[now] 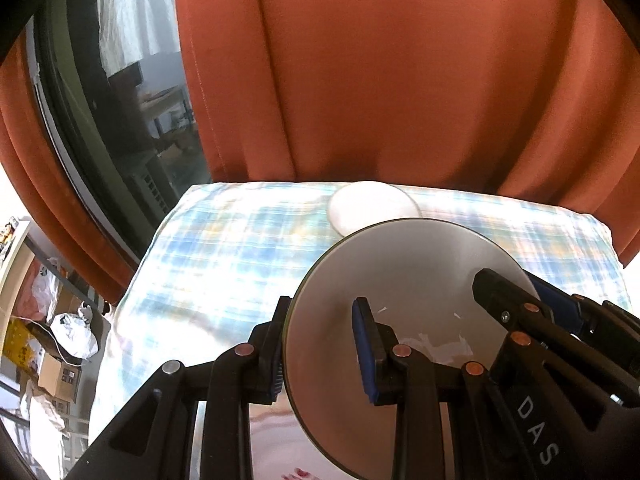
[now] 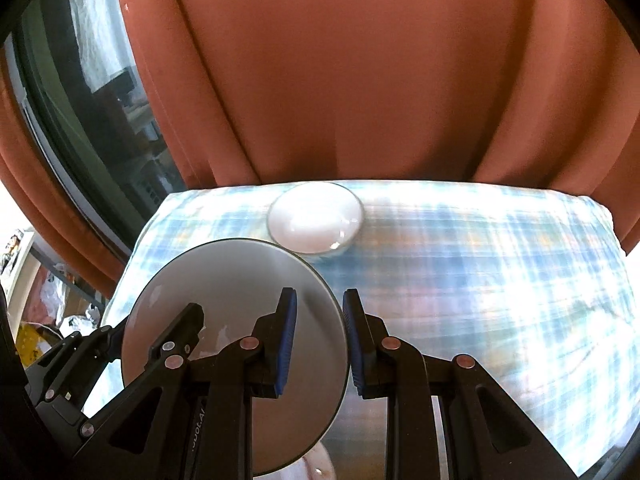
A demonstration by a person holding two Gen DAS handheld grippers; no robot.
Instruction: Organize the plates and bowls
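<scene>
A grey round plate (image 1: 400, 280) (image 2: 232, 280) hangs in the air above the table, held at two sides. My left gripper (image 1: 320, 348) is shut on the plate's left rim, one blue pad above it and one below. My right gripper (image 2: 320, 342) is shut on the right rim in the same way. Each wrist view also shows the other gripper, the right gripper (image 1: 520, 292) and the left gripper (image 2: 156, 328), clamped on the far rim. A white bowl-like dish (image 1: 372, 208) (image 2: 316, 218) rests on the cloth near the table's far edge, just beyond the plate.
A blue plaid cloth (image 1: 224, 248) (image 2: 480, 260) covers the table. An orange curtain (image 1: 400, 80) hangs right behind the far edge, beside a dark window (image 1: 100, 120) on the left. Boxes and bags (image 1: 60, 340) lie on the floor to the left.
</scene>
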